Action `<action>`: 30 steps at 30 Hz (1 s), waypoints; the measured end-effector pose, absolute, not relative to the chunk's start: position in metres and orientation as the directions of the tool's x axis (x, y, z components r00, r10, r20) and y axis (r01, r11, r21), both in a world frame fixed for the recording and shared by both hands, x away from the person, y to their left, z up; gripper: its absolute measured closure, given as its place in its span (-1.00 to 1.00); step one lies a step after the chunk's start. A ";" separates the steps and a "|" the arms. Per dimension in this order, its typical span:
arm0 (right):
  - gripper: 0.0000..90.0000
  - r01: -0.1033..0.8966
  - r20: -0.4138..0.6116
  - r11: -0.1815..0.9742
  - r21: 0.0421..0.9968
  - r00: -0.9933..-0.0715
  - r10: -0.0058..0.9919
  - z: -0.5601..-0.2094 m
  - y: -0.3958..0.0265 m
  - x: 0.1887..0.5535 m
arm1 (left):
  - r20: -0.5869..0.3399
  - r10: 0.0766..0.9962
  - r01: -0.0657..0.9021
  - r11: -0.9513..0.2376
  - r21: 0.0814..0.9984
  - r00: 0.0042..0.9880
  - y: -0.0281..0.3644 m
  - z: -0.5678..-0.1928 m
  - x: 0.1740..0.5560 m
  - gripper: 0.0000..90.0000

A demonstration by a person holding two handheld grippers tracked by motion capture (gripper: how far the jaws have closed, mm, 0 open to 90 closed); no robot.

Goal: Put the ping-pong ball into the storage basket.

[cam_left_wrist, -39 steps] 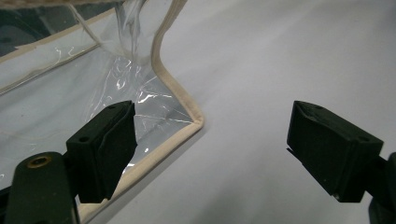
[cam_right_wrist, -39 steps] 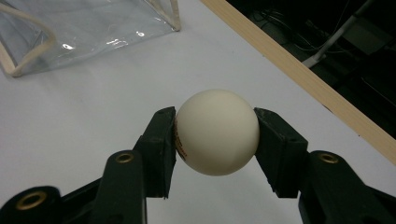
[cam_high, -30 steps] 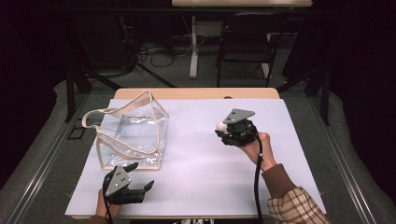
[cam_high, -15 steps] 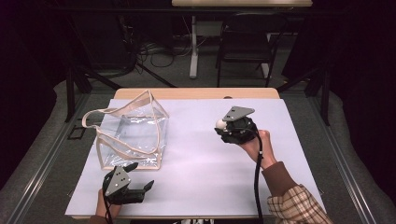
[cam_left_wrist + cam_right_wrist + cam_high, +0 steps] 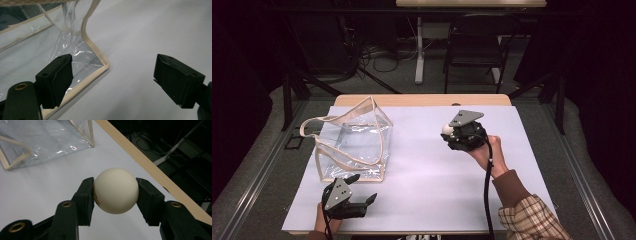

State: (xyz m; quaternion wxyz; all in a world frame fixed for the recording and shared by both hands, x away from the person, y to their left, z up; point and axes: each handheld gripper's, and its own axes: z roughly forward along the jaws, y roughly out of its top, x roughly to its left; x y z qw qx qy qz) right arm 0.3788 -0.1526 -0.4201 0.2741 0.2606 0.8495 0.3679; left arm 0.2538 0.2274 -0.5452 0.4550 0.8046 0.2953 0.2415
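Table [image 5: 427, 190] with white cover: one. Clear bag [image 5: 354, 142] with beige trim, far left, standing open — one; soft walls, so a ball dropped on the rim could bounce off or tip a side in, and the loose handle [image 5: 314, 125] could snag a jaw. Grippers: two. Right gripper [image 5: 115, 191], right of centre and raised, is clamped on the ball [image 5: 116, 190], both pads touching its sides. Smooth round ball, narrow contact — a tilt or jolt could squirt it out, and it would likely roll off the far edge [image 5: 150, 168], which is near. Left gripper [image 5: 113, 75], near left just beside the bag's corner [image 5: 105, 65], jaws wide apart and holding nothing; it isn't steadying the bag. Ball: one, well apart from the bag.
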 end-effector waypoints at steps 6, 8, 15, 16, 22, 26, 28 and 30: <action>0.13 0.231 -0.283 0.596 0.769 -0.714 0.641 -0.415 -0.150 0.379 | 0.121 0.693 0.254 -0.413 0.874 0.710 0.227 -0.545 0.254 -0.64; 0.13 0.226 -0.287 0.599 0.769 -0.715 0.638 -0.413 -0.150 0.379 | 0.120 0.694 0.255 -0.413 0.874 0.710 0.227 -0.545 0.254 -0.64; 0.13 0.215 -0.295 0.601 0.769 -0.715 0.634 -0.407 -0.147 0.381 | 0.121 0.694 0.255 -0.413 0.874 0.710 0.228 -0.545 0.254 -0.64; 0.13 0.216 -0.296 0.602 0.769 -0.714 0.635 -0.407 -0.147 0.381 | 0.120 0.694 0.255 -0.413 0.874 0.710 0.228 -0.545 0.254 -0.64; 0.13 0.204 -0.308 0.607 0.768 -0.714 0.629 -0.403 -0.144 0.381 | 0.121 0.694 0.255 -0.413 0.874 0.710 0.228 -0.545 0.254 -0.64; 0.13 0.200 -0.310 0.607 0.769 -0.714 0.628 -0.401 -0.143 0.382 | 0.120 0.694 0.255 -0.412 0.875 0.710 0.227 -0.545 0.254 -0.64; 0.13 0.201 -0.310 0.608 0.768 -0.714 0.628 -0.401 -0.142 0.382 | 0.121 0.694 0.255 -0.412 0.875 0.710 0.228 -0.545 0.254 -0.64; 0.13 0.197 -0.313 0.611 0.767 -0.716 0.624 -0.401 -0.142 0.383 | 0.119 0.695 0.257 -0.412 0.874 0.709 0.228 -0.545 0.254 -0.64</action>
